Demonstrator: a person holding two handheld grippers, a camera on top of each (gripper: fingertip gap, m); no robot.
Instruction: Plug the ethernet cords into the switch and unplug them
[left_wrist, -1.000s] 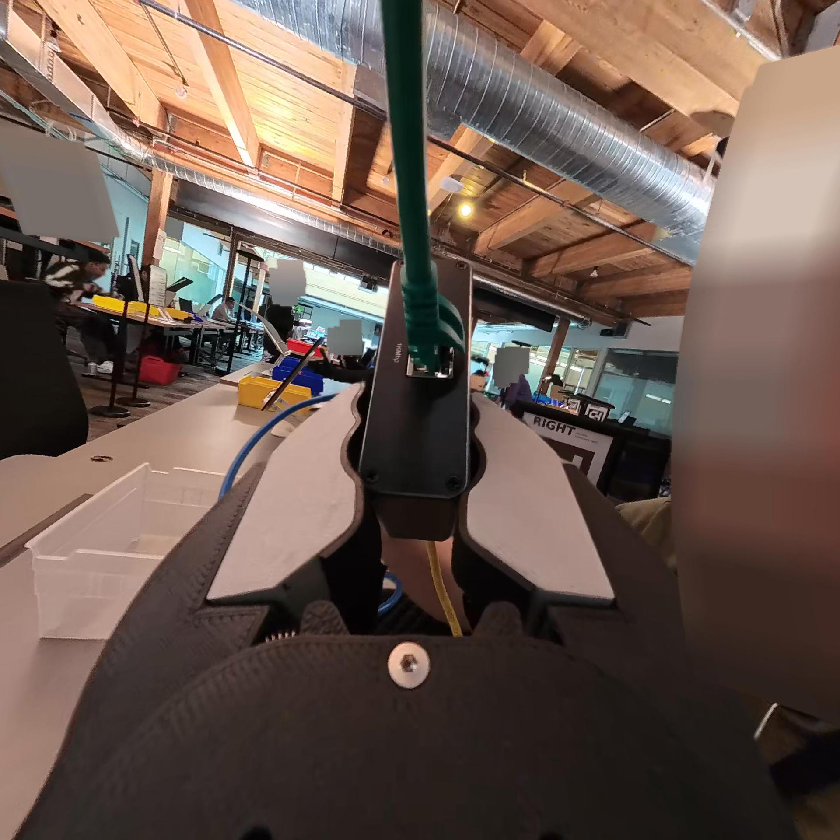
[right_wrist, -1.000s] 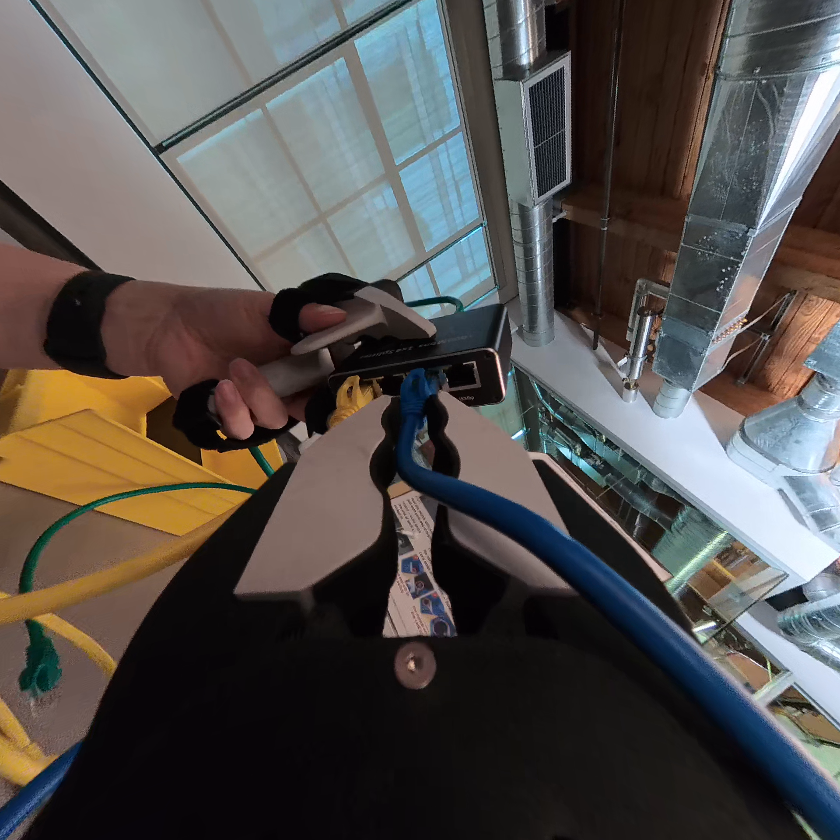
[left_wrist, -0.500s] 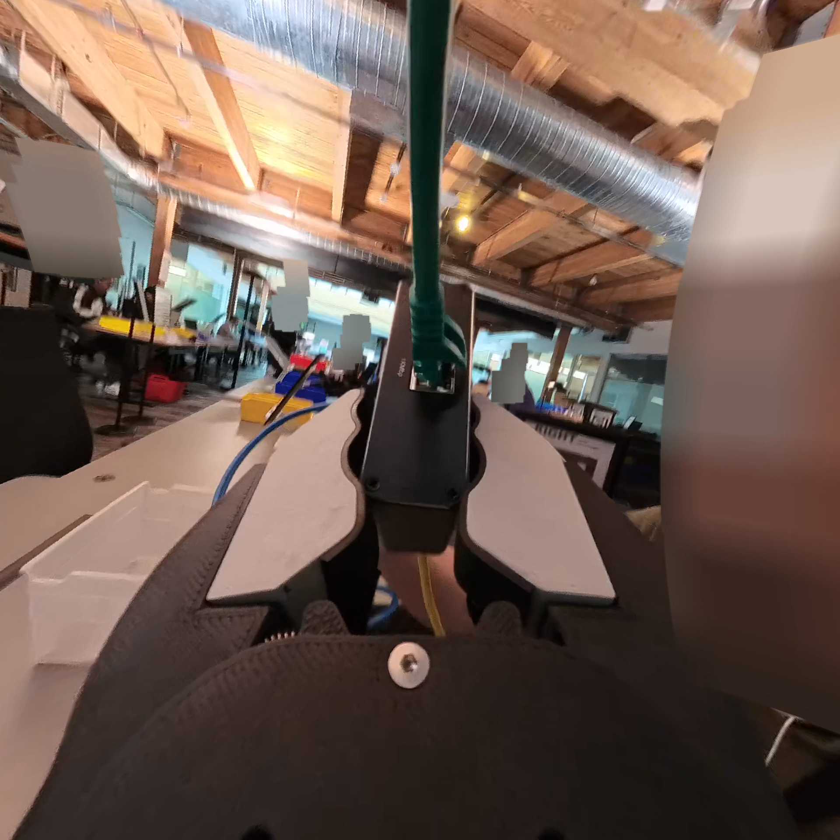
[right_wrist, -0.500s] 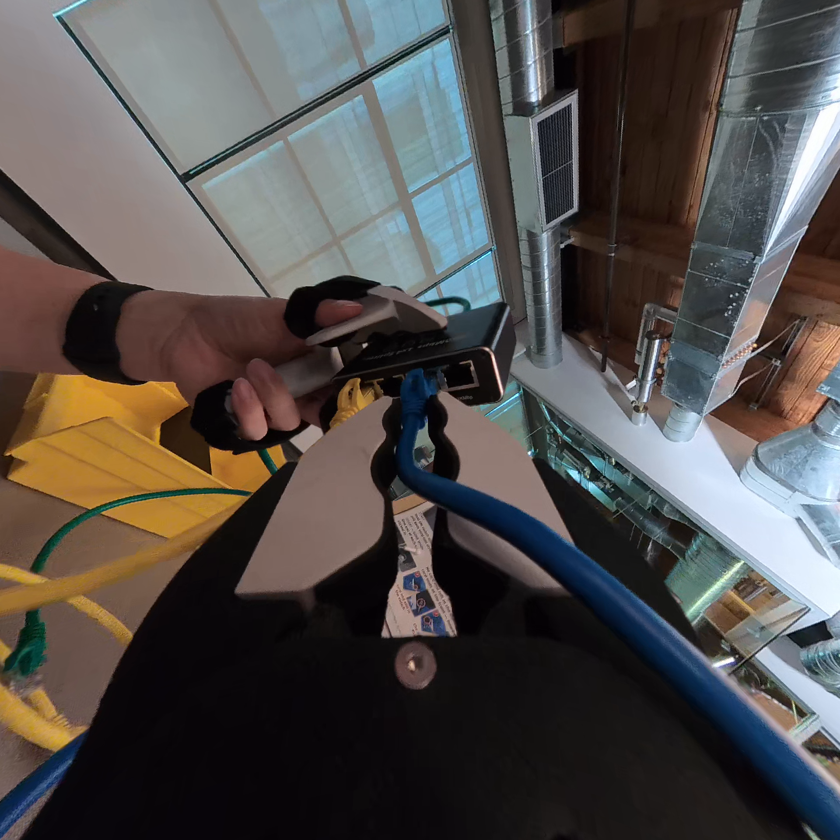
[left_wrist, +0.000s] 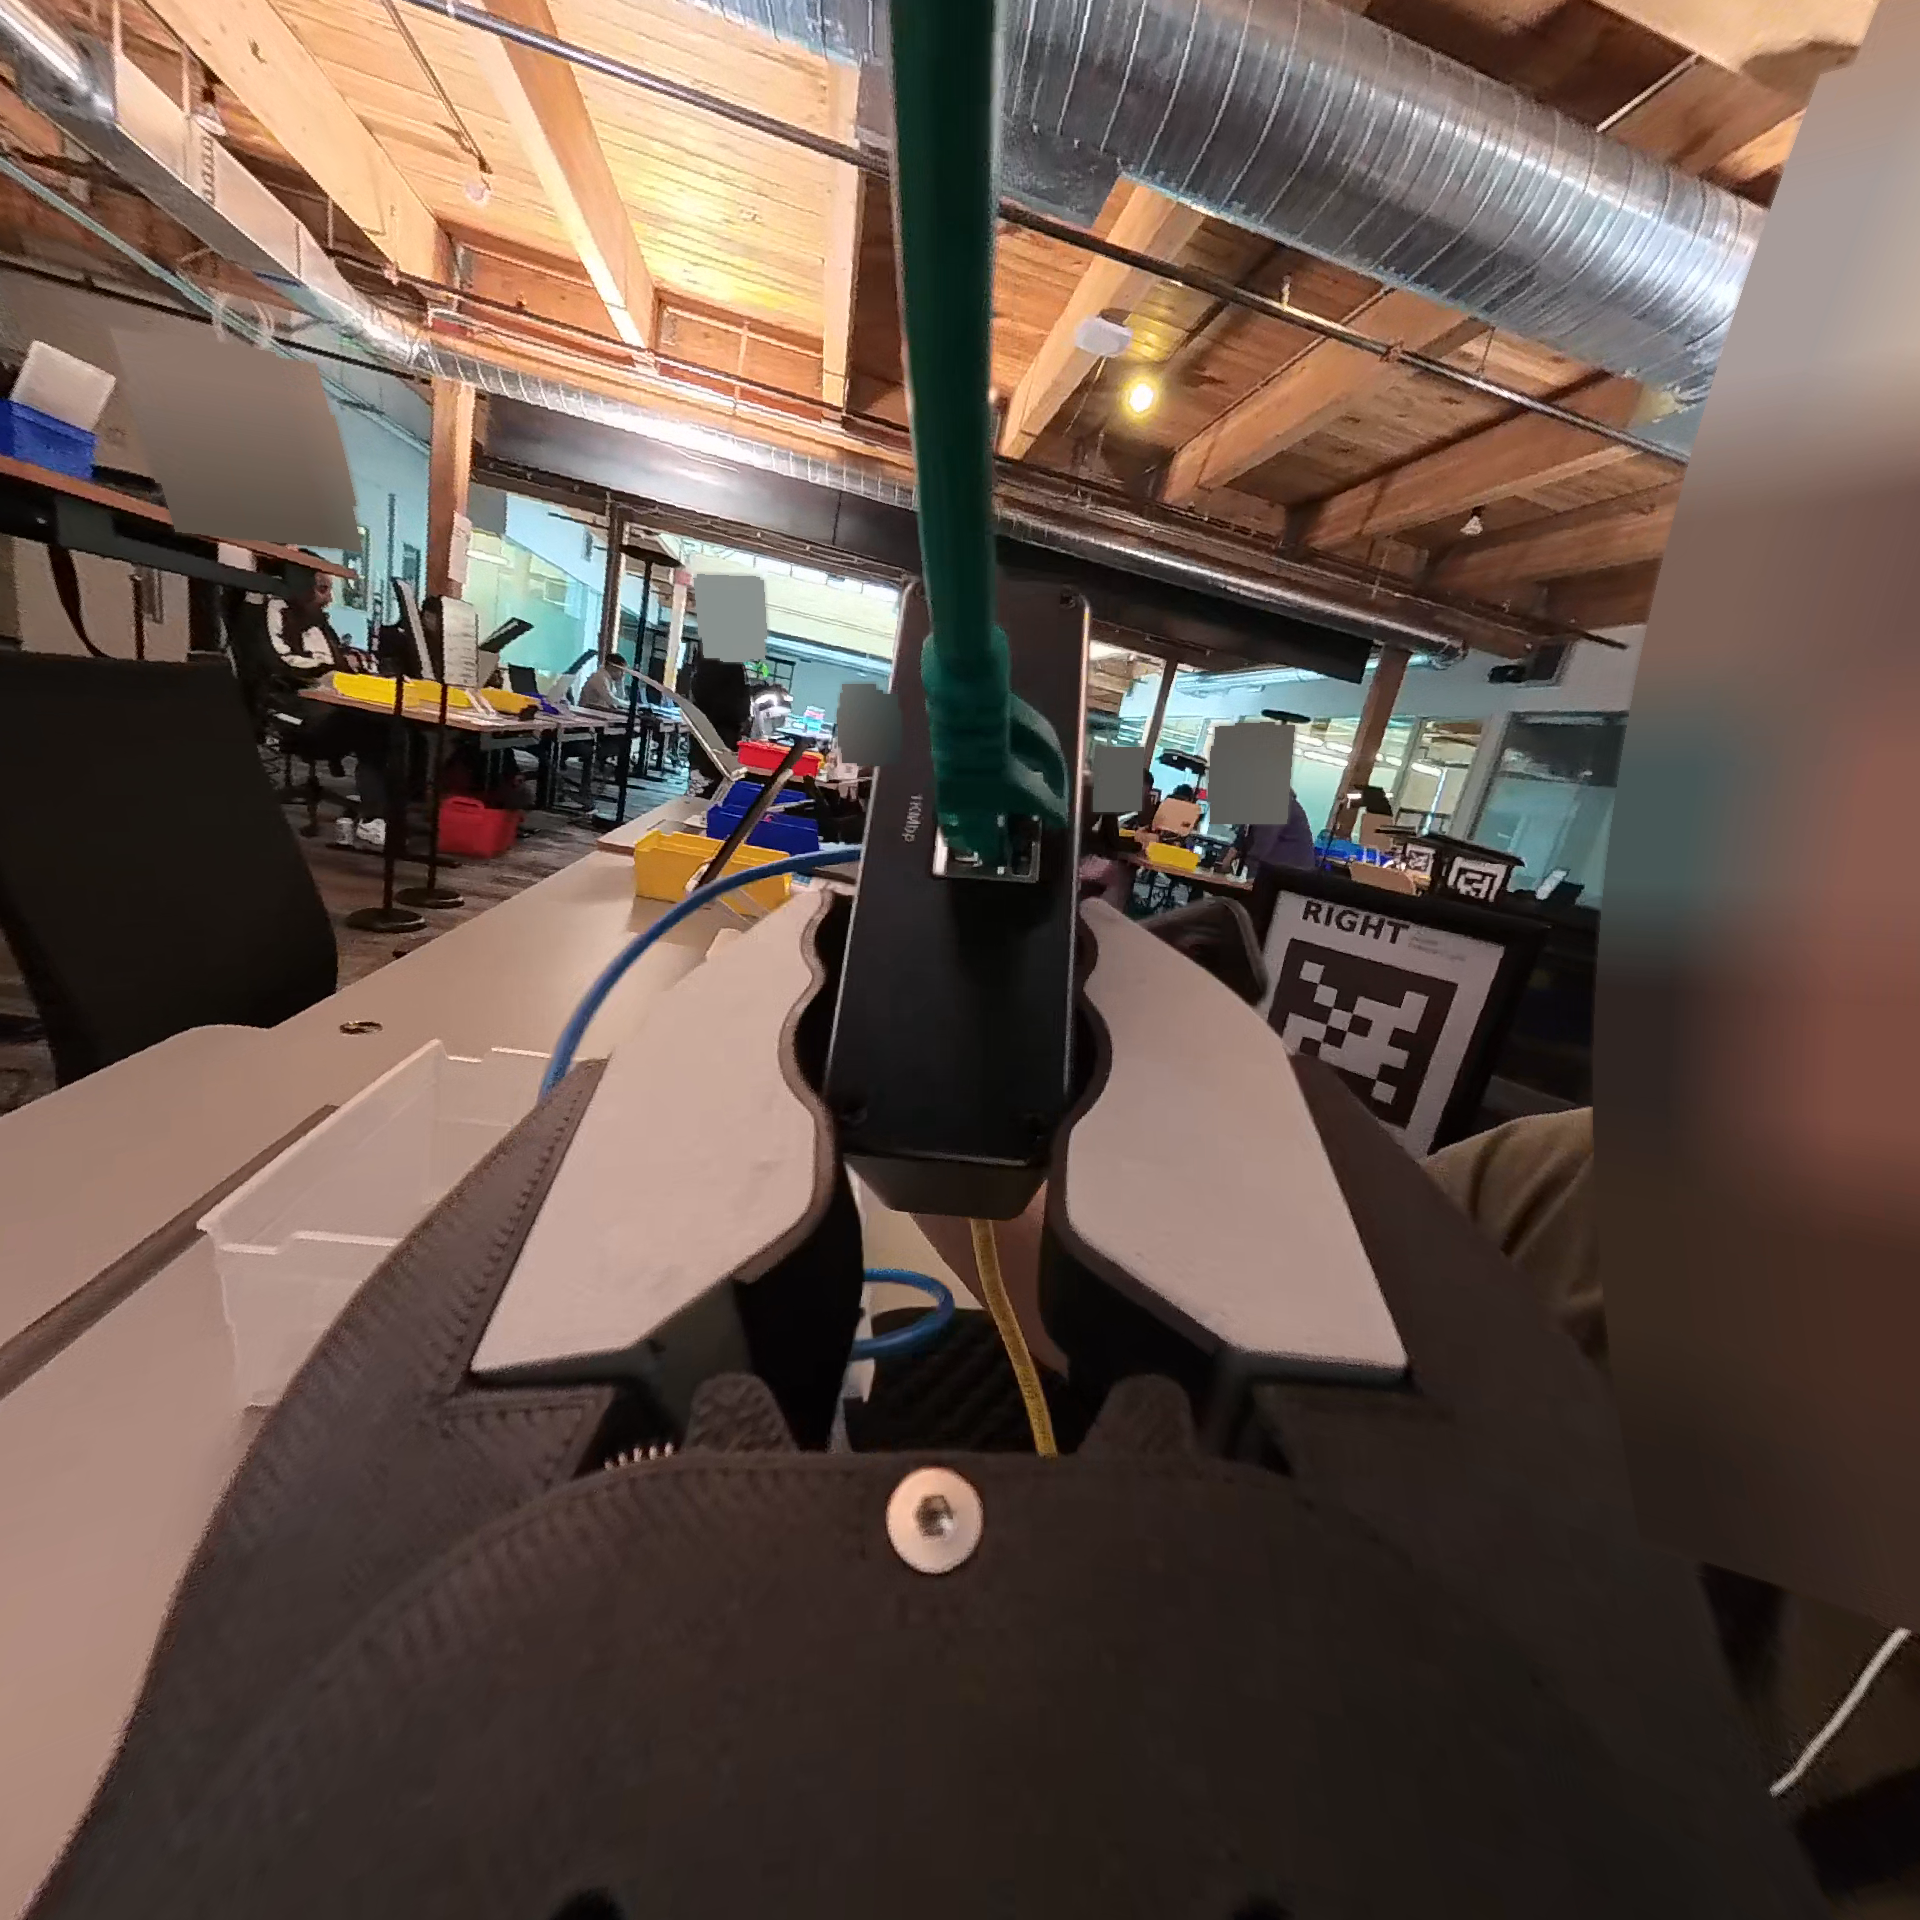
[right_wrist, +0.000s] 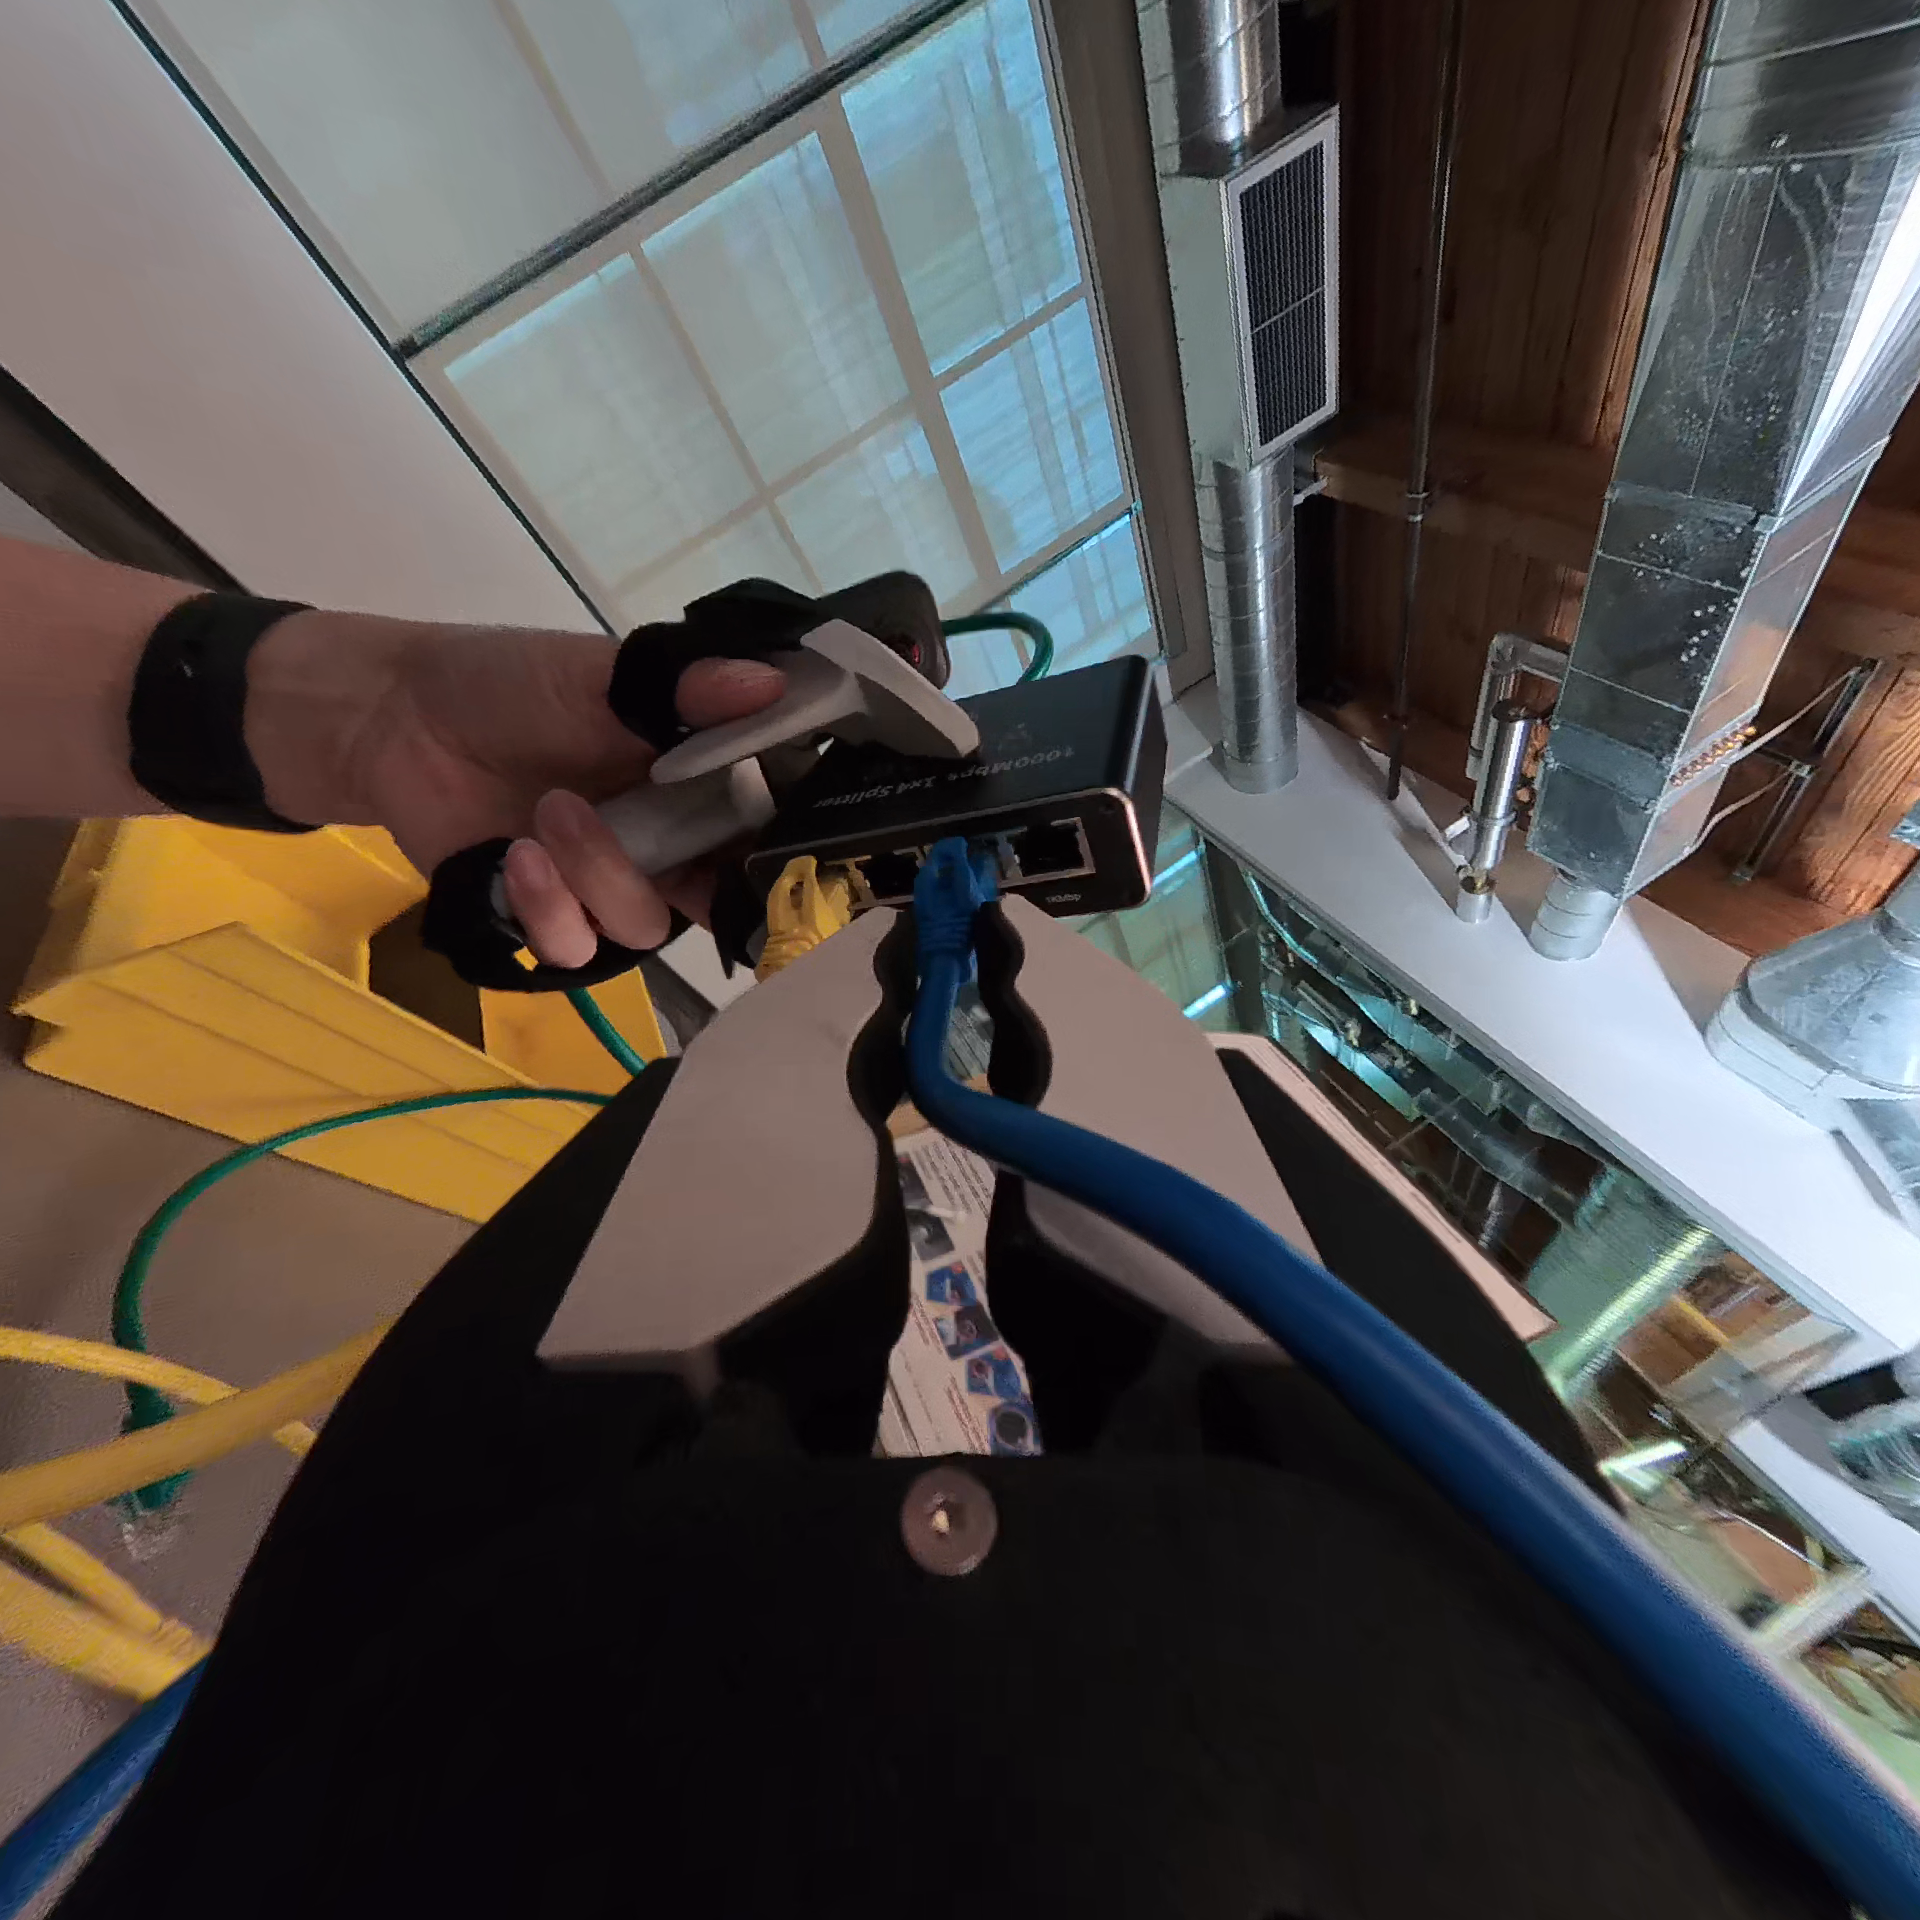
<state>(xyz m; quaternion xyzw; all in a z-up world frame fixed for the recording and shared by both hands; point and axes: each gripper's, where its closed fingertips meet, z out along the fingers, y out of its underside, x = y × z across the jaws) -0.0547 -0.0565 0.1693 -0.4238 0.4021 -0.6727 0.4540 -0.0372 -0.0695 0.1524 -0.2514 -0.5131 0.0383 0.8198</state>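
Observation:
My left gripper (left_wrist: 951, 961) is shut on the black switch (left_wrist: 956, 997) and holds it upright in the air. A green cord (left_wrist: 961, 665) is plugged into the single port on the switch's near face. In the right wrist view the switch (right_wrist: 997, 790) shows its row of ports; a yellow cord (right_wrist: 805, 914) sits in the leftmost port. My right gripper (right_wrist: 940, 945) is shut on the blue cord (right_wrist: 940, 935), whose plug is at the third port. The left gripper (right_wrist: 831, 707) and the hand holding it clamp the switch's left end.
A clear plastic bin (left_wrist: 343, 1195) stands on the grey table (left_wrist: 125, 1122) to the left. Loose yellow (right_wrist: 135, 1434) and green (right_wrist: 208, 1174) cords lie on the table. A yellow bin (right_wrist: 260, 1008) lies behind them. A printed sheet (right_wrist: 956, 1309) lies under my right gripper. Only a small space, under 4 cm, lies between the two pairs of fingers.
The switch and both grippers have shifted slightly in the air. The blue plug stays at the switch's port, held by my right gripper.

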